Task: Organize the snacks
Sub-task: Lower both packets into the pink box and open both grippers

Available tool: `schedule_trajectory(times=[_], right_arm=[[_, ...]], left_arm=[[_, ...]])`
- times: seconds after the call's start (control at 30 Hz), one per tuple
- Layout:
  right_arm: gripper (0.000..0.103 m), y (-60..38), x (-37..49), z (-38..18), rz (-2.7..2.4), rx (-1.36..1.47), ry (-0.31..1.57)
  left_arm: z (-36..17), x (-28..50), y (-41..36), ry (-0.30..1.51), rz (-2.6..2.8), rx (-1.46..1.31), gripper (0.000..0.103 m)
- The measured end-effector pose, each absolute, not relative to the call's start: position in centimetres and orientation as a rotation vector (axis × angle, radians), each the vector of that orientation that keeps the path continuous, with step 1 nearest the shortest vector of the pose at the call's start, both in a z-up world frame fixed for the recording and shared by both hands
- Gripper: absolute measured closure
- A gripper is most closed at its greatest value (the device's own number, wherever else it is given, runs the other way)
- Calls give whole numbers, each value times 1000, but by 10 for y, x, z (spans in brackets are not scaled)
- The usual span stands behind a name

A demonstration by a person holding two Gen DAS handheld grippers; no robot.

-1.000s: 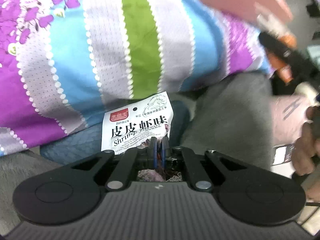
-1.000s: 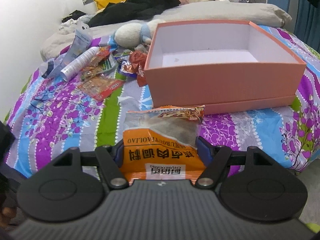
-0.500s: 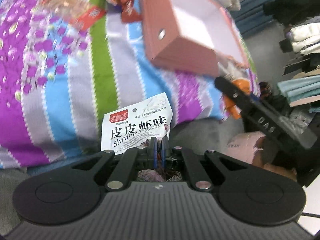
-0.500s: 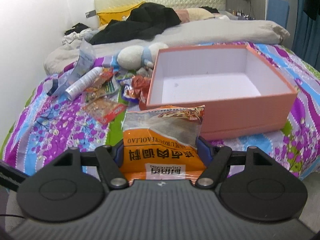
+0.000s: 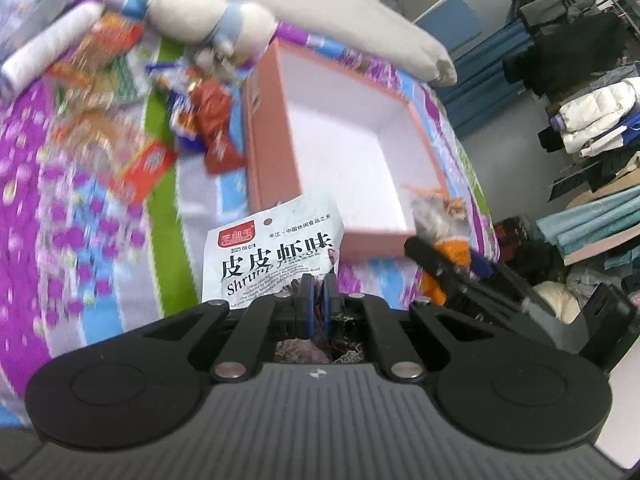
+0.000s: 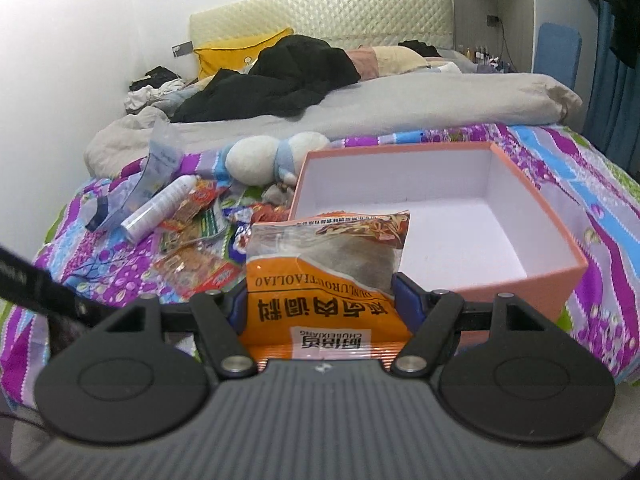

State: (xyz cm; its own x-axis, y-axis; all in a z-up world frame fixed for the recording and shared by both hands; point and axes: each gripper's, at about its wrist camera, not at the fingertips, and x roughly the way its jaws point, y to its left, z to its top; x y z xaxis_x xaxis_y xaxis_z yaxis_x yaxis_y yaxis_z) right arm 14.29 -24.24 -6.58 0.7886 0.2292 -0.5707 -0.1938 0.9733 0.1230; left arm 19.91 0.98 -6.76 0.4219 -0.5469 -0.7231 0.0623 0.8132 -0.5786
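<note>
My left gripper (image 5: 316, 286) is shut on the bottom edge of a white shrimp snack packet (image 5: 272, 252), held upright in front of the near corner of the pink box (image 5: 272, 152). In the right wrist view my right gripper (image 6: 320, 300) is shut on a wide orange seasoning packet (image 6: 320, 276), its blue pads pressing both sides, just before the near left corner of the pink box (image 6: 520, 280). The box has a white, bare inside. The right gripper with its orange packet (image 5: 452, 252) shows at the box's right in the left wrist view.
Several loose snack packets (image 6: 196, 248) lie on the striped floral bedspread (image 6: 100, 264) left of the box, with a white tube (image 6: 160, 206), a clear bag (image 6: 160, 160) and a plush toy (image 6: 272, 156). Grey duvet and black clothes lie behind. Clothes hang at right (image 5: 592, 116).
Both grippers have risen with their packets. The left view swung from the bed's side up over the bedspread and box. In the right view the box's inside is now seen from higher.
</note>
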Motion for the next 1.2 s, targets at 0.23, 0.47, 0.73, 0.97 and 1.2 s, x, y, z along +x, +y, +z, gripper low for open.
schedule_trajectory(times=[0.23,0.47,0.73,0.97,1.2], right_arm=[[30,-260,183,-60,210,65,610],[30,-284,231,-67,158,48,644],[30,-322,278,-102,103,94,738],[30,-336,307,-141,102,119,830],[27,-340,317,-157,117,160,873]], left_arm=[[-30,257,-21,966,-419,-446,98],[-30,326,-76,912,-422,-317,98],[-77,392,-134,987,-424,-228,98],[-135,417,-155,1087,-411,-230,98],[-154,422,-163,1122,-341,-138,81]])
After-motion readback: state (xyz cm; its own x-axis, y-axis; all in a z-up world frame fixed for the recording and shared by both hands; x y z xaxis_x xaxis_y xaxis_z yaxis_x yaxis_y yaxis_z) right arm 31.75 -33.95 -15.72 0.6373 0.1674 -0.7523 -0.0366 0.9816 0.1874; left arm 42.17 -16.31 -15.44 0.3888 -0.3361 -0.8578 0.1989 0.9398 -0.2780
